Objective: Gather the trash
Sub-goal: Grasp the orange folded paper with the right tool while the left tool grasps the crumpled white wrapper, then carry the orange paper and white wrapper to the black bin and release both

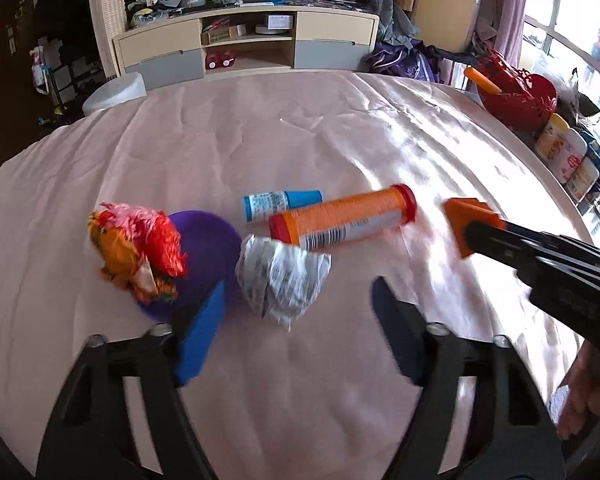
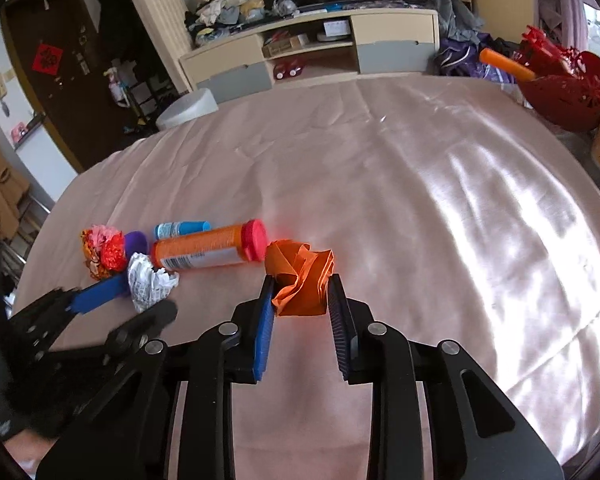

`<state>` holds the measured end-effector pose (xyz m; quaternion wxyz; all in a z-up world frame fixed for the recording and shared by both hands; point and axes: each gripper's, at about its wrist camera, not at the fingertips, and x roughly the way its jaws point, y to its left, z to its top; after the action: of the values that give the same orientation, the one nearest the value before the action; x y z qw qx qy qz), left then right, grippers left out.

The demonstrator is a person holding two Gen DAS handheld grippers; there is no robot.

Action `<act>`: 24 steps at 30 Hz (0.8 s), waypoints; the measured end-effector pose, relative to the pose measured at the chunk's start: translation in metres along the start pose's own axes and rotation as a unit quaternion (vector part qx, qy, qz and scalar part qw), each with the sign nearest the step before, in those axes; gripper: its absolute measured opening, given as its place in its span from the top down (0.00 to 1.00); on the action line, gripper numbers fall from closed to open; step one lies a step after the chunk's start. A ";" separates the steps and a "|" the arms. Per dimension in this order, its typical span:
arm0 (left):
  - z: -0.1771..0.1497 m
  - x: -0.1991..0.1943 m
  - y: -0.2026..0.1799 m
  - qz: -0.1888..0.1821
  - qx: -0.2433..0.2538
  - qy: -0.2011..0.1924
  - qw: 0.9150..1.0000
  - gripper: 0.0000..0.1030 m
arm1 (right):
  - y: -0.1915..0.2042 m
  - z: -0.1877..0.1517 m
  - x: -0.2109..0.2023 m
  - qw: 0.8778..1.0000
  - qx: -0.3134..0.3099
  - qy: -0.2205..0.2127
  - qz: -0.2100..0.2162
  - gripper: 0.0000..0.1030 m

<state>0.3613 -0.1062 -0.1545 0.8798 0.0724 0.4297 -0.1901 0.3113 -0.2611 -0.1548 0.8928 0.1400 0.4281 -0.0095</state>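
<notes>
Right gripper (image 2: 302,294) is clamped on the crumpled orange paper (image 2: 300,280): I read both blue pads (image 2: 265,332) pressed against the wad's sides, with the paper bulging forward past the fingertips. It is held low over the pink tablecloth (image 2: 420,200); whether the wad touches the cloth I cannot tell. From the left wrist view the same tool enters from the right edge, pointing left and slightly down, its orange load (image 1: 470,224) blurred, and part of the holding hand (image 1: 584,396) shows below it.

Left gripper (image 1: 296,300) stands spread wide, nothing between its fingers. It is angled down toward the cloth, with the crumpled white printed paper (image 1: 282,276) lying just ahead between the tips. Its left finger (image 1: 200,336) overlaps the purple round object (image 1: 204,248) in view; contact I cannot confirm.

Remaining trash is grouped on the cloth. An orange tube with red caps (image 1: 342,216) lies on its side, touching the white paper. Just behind it lies a small blue bottle (image 1: 282,204), also on its side. A red, pink and orange crumpled wrapper (image 1: 136,248) rests against the purple object's left side.

Beyond the table's right rim stand a red basket (image 1: 520,100) and several labelled canisters (image 1: 564,152).
</notes>
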 end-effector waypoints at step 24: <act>-0.144 -0.143 -0.022 0.013 -0.029 -0.025 0.999 0.82 | 0.020 -0.121 -0.108 0.999 -0.036 -0.001 0.034 0.74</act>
<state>0.1679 -0.0454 -0.1311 0.8944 0.0479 0.4118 -0.1677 0.1534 -0.2222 -0.1389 0.8975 0.1222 0.4223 0.0365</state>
